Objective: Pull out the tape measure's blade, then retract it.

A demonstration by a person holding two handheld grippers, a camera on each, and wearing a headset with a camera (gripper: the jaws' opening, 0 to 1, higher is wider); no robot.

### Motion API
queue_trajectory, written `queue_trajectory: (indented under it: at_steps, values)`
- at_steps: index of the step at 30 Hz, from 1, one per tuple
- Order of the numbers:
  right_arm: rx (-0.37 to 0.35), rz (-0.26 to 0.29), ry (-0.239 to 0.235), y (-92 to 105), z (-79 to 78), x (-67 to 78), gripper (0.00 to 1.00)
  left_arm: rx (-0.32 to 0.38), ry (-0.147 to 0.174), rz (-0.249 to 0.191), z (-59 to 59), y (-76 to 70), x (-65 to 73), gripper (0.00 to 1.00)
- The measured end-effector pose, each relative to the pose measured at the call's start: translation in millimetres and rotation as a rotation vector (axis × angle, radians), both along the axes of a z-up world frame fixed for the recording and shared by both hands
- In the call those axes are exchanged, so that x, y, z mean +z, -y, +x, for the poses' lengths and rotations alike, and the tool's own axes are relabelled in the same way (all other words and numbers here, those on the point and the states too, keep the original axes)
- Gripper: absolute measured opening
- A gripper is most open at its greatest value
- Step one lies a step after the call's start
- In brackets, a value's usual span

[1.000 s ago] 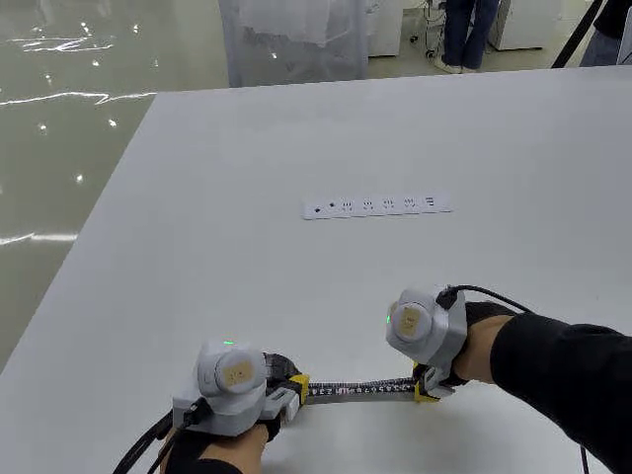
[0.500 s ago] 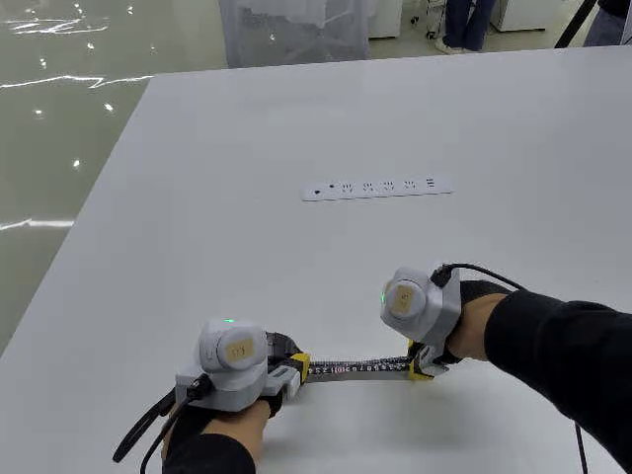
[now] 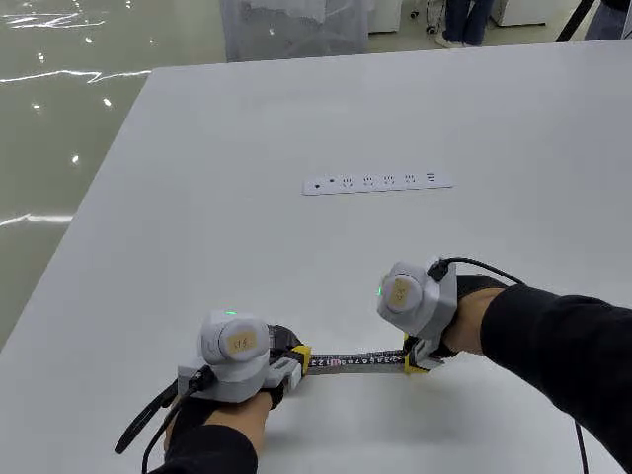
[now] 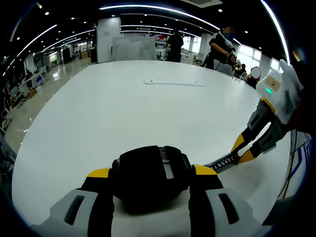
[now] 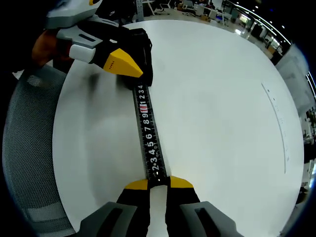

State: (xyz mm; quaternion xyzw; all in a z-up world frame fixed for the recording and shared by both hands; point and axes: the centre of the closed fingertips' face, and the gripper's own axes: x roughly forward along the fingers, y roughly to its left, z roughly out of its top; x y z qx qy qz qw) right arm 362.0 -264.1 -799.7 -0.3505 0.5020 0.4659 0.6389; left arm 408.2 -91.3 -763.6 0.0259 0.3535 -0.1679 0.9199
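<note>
The black tape measure case (image 4: 150, 177) rests on the white table (image 3: 296, 128), clamped between the yellow-tipped jaws of my left gripper (image 3: 288, 367). A short stretch of blade (image 3: 355, 361) runs from the case to my right gripper (image 3: 413, 361), which is shut on the blade's end. In the right gripper view the numbered blade (image 5: 148, 133) leads from my right gripper (image 5: 158, 183) up to the case (image 5: 140, 44) held in the left gripper (image 5: 113, 57). In the left gripper view the right gripper (image 4: 247, 150) pinches the blade (image 4: 222, 161) at the right.
A white power strip (image 3: 377, 183) lies flat near the table's middle, well beyond both grippers. A cable (image 3: 474, 265) trails from the right gripper. The table's left edge (image 3: 69, 267) drops to a glossy floor. People stand past the far edge.
My right gripper has edged left toward the left one, so slightly less blade shows between them. The left gripper and case have stayed put. The head view has tilted a little.
</note>
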Motion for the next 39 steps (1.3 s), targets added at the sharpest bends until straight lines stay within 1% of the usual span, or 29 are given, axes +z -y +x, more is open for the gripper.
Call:
queue_trajectory:
  at_steps: [3,10,19,29,32,39]
  values:
    - [0.007,0.01,-0.006,-1.7,0.7,-0.3,0.06,-0.003,0.003,0.002,-0.3,0.3,-0.1,0.56]
    - [0.025,0.012,-0.006,-5.8,1.2,0.0,0.07,0.0,0.005,0.002,0.1,0.6,-0.2,0.56]
    - [0.021,0.026,0.003,-11.2,1.3,1.5,0.07,0.0,0.002,0.002,0.2,0.8,-0.2,0.56]
    - [0.025,0.028,-0.002,-18.4,1.7,0.9,0.07,-0.002,0.001,0.002,-0.4,0.6,-0.3,0.56]
    - [0.023,0.021,-0.002,-20.8,2.0,0.6,0.07,-0.003,-0.001,0.001,-0.4,0.5,-0.3,0.56]
    - [0.024,0.031,0.004,-23.5,3.0,0.9,0.07,-0.004,0.007,0.001,-0.1,0.2,0.0,0.56]
